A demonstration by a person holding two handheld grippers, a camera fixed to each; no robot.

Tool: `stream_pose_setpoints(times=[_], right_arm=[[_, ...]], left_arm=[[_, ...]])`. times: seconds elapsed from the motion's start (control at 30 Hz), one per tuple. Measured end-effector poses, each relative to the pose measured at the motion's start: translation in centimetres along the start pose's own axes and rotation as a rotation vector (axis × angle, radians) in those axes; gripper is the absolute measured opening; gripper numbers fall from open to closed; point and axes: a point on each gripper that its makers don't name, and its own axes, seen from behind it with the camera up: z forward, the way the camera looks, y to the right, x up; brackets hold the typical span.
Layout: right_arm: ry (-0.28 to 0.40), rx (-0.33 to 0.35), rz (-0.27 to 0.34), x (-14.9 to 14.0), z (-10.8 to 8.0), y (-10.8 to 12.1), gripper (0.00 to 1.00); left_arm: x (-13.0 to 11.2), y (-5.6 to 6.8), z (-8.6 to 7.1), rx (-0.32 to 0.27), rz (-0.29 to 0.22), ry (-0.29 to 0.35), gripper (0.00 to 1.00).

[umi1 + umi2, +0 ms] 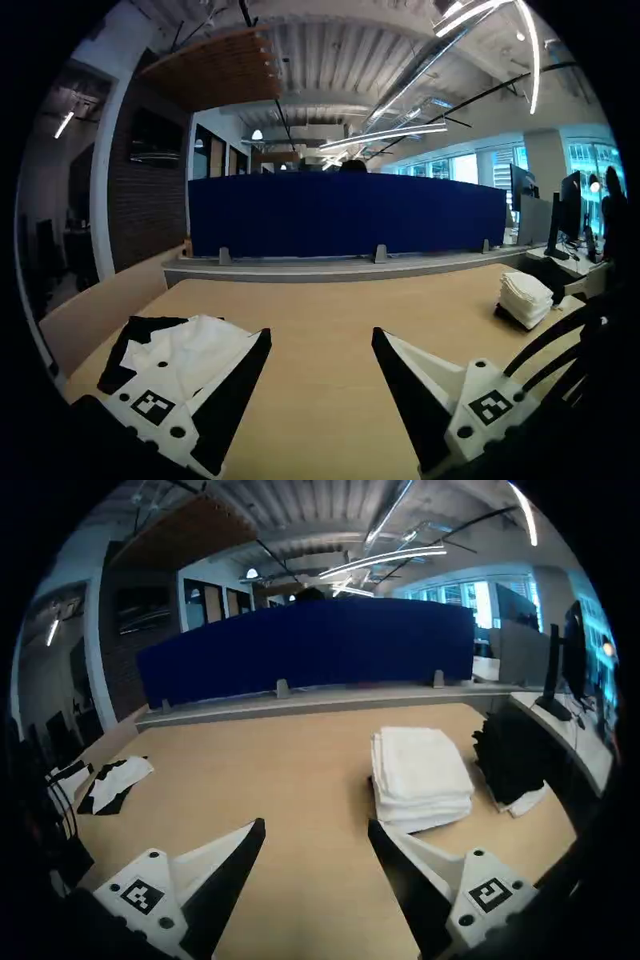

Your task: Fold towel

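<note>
A stack of folded white towels (pixel 420 776) lies on the wooden table (pixel 264 760), just ahead and to the right of my right gripper (pixel 314 832), which is open and holds nothing. The same towel stack (pixel 524 296) sits far right in the left gripper view. My left gripper (pixel 320 344) is also open and empty, low over the table (pixel 336 312). A loose heap of white and black cloth (pixel 180 348) lies right behind its left finger; in the right gripper view this heap (pixel 112 784) is at the table's left edge.
A pile of black cloth (pixel 512 752) with a white edge under it lies to the right of the white stack. A blue divider (pixel 344 212) closes the table's far side. Monitors (pixel 570 652) stand on the desk to the right. Dark curved bars (pixel 560 344) rise at the near right.
</note>
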Motion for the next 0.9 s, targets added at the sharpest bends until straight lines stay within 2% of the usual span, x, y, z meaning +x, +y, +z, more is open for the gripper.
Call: stream_pose_setpoints(times=[0.17,0.3,0.5,0.67,0.9], right_arm=[[-0.005,-0.017,-0.016,0.4,0.2,1.0,1.0],[-0.016,-0.026,-0.026,0.0,0.5,1.7,1.0],[-0.032,-0.034,-0.03,-0.8,1.3,2.5,1.0],[-0.038,-0.03,-0.054,-0.9,2.2,2.1,1.0],[-0.044,-0.013,-0.091,-0.8,3.4,1.0,1.0]], left_arm=[[0.2,-0.6,0.7,0.023,0.006,0.057,0.93],[-0.1,-0.6,1.4,0.024,0.018,0.099,0.93],[-1.4,-1.0,2.4,0.039,0.077,0.148,0.93],[-2.4,-1.6,3.1,0.056,0.106,0.176,0.93],[-3.4,-2.3,3.7,0.058,0.064,0.183,0.93]])
